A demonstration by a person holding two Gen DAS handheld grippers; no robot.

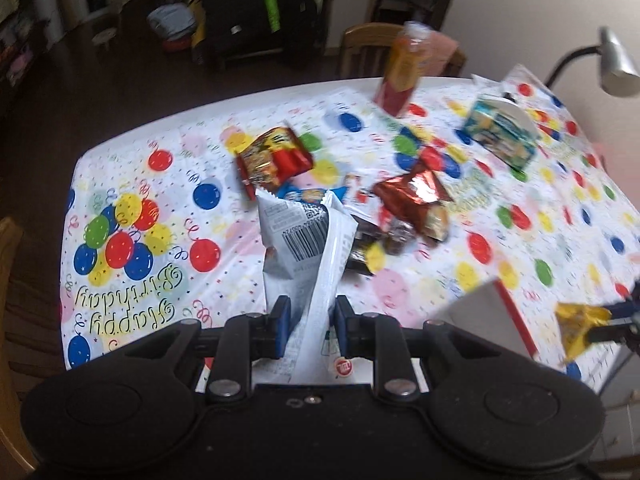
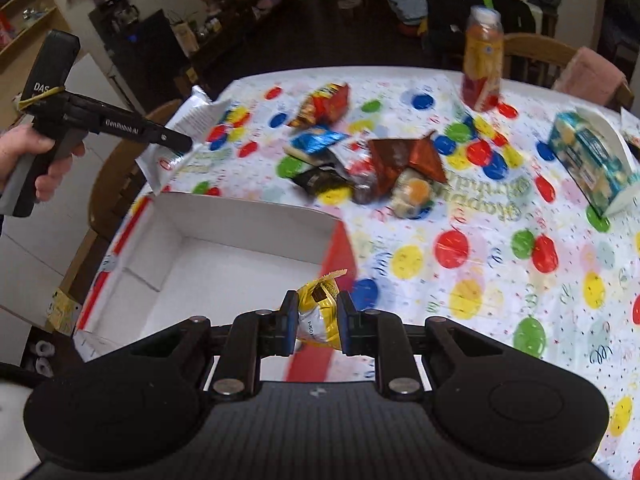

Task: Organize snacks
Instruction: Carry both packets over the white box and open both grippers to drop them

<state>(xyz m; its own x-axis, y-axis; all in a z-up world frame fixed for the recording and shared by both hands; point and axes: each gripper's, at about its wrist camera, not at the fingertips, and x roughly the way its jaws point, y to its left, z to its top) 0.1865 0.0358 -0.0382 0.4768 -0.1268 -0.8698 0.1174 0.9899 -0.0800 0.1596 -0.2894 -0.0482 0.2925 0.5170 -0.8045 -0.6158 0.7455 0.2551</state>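
My left gripper (image 1: pixel 308 316) is shut on a white snack packet (image 1: pixel 304 240) with a barcode, held above the table; the right wrist view shows that left gripper (image 2: pixel 176 140) and white packet (image 2: pixel 192 120) beyond the box's far corner. Over the near right edge of the white-and-red cardboard box (image 2: pixel 224 256), my right gripper (image 2: pixel 318 320) is shut on a small yellow snack packet (image 2: pixel 320 312). The left wrist view has that yellow packet (image 1: pixel 578 330) at its right edge. A pile of loose snacks (image 2: pixel 360 168) lies mid-table, and a red-yellow packet (image 1: pixel 276 156) lies apart.
A juice bottle (image 2: pixel 482 60) stands near the table's far edge. A blue-green carton (image 2: pixel 588 160) sits at the right. Wooden chairs (image 2: pixel 532 52) stand around the table with the balloon tablecloth (image 2: pixel 480 300). A desk lamp (image 1: pixel 616 64) rises at the right. A hand (image 2: pixel 36 148) holds the left gripper's handle.
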